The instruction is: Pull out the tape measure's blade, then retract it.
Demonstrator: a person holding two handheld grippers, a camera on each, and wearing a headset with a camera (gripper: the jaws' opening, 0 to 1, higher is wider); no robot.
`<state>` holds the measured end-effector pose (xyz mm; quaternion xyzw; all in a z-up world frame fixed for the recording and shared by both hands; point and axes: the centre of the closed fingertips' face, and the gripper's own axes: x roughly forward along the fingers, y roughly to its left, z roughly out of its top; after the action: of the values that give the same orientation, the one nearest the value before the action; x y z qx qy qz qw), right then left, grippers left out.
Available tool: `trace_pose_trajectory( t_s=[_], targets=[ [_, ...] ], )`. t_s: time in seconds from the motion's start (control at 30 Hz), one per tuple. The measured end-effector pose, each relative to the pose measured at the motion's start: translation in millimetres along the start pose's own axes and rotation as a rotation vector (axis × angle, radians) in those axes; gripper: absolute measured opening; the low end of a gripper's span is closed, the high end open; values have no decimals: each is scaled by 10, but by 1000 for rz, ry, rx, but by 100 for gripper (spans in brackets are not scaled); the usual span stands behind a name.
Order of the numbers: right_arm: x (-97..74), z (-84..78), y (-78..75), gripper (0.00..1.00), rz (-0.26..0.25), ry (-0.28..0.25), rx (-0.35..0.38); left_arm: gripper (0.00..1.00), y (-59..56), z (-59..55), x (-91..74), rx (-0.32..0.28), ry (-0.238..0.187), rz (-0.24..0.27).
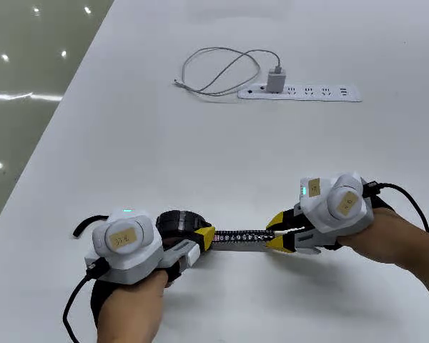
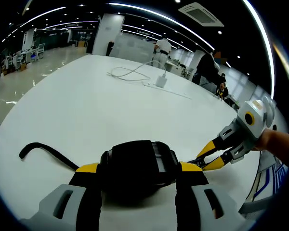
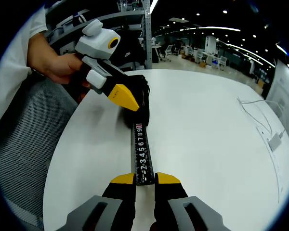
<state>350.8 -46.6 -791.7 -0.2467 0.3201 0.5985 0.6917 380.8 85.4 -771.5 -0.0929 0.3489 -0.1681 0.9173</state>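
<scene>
White table (image 1: pixel 200 157), plain matte top. At the far side a white power strip (image 1: pixel 322 92) lies flat, with a white charger (image 1: pixel 275 79) plugged into its left end. The charger's white cable (image 1: pixel 214 71) is looped loosely on the top to the left of it. At the near side a black tape measure (image 1: pixel 179 223) sits on the surface. Its black strap (image 1: pixel 86 224) curls on the table to the left. The blade (image 1: pixel 239 236) is drawn out to the right, low along the top; contact with the surface is unclear.

My left gripper (image 2: pixel 139 168) encloses the tape measure case (image 1: pixel 177 223) at left; the blade (image 1: pixel 242 236) runs rightward across the table (image 1: pixel 164 157) into my right gripper (image 1: pixel 277 232); power strip (image 1: pixel 307 91) lies behind.
</scene>
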Motion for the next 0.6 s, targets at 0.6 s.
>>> trace_pose_trajectory(
  t_s=[0.6],
  targets=[
    [146, 184, 40, 11, 13, -30, -1, 57, 6, 0, -6, -12, 1, -12]
  ],
)
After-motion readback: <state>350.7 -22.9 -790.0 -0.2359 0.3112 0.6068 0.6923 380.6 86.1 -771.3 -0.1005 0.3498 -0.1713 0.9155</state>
